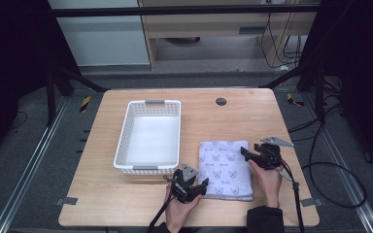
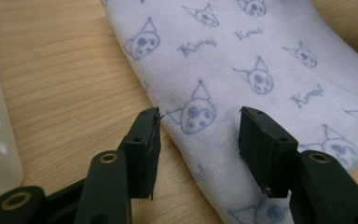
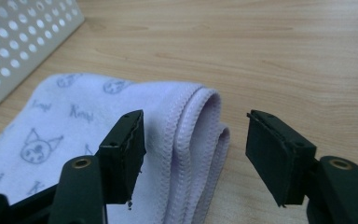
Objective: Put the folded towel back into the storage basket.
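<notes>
The left gripper [image 2: 198,128] hangs low over the near-left edge of the folded towel [image 2: 242,70], its two black jaws spread wide with one over bare wood just beside the hem and the other over the printed cloth; nothing is between them and I cannot tell whether the tips touch the fabric. The right gripper [image 3: 196,133] is likewise spread wide and empty, its jaws straddling the far-right corner of the towel, where the stitched hems of several layers curl together into a rounded fold. In the high view the left gripper [image 1: 190,187] sits at the towel's near-left corner and the right gripper [image 1: 262,154] at its right edge, each held in a hand coming up from the near side of the table [image 1: 252,109]. The towel [image 1: 226,170] lies flat on the wood, a pale lilac rectangle with a small cat-face print, just to the right of a white perforated basket [image 1: 126,133], which looks empty. The towel looks light, soft and limp, likely to sag and unfold if lifted by a single layer, so the surest hold seems to be pinching the whole stack at the hemmed corners, where the stitching gives thickness to bite on. It is not fragile, and terry cloth should not slip much.
</notes>
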A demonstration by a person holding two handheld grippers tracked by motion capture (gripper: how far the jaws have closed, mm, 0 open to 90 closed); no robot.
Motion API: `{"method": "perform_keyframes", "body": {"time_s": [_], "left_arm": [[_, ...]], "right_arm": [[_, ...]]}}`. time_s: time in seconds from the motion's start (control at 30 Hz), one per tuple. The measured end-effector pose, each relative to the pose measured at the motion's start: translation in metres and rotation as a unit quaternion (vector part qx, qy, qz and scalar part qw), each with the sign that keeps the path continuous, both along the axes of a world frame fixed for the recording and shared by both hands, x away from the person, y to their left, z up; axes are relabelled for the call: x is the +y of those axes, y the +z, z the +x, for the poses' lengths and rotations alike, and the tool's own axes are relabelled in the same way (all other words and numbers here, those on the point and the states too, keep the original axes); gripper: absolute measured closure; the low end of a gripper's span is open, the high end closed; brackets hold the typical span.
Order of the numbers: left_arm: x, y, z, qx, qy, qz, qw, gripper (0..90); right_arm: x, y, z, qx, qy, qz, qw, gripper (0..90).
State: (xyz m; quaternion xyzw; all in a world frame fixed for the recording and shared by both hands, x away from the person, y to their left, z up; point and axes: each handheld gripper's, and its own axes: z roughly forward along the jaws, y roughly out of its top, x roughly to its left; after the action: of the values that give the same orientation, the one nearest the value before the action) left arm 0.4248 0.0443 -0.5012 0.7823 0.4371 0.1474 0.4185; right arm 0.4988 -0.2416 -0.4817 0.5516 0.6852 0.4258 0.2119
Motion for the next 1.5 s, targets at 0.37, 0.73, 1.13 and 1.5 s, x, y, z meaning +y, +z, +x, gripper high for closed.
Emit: {"method": "perform_keyframes", "body": {"time_s": [0.37,0.73,1.13,1.5], "left_arm": [[-0.003,-0.006,0.002,0.009,0.001,0.005,0.9999,45.6],[-0.005,-0.007,-0.001,0.006,-0.005,-0.002,1.0,56.7],[-0.012,-0.006,-0.008,-0.008,0.002,0.012,0.9999,72.5],[-0.004,-0.003,-0.007,-0.011,0.003,-0.027,0.9996,79.8]], "right_arm": [[0.004,-0.014,0.007,0.032,0.011,0.001,0.9994,44.7],[0.008,-0.022,0.01,0.045,0.026,-0.013,0.9986,52.2],[0.002,-0.028,0.01,0.056,0.035,0.047,0.9967,68.3],[0.007,-0.018,0.003,0.028,0.03,0.027,0.9988,76.0]]}}
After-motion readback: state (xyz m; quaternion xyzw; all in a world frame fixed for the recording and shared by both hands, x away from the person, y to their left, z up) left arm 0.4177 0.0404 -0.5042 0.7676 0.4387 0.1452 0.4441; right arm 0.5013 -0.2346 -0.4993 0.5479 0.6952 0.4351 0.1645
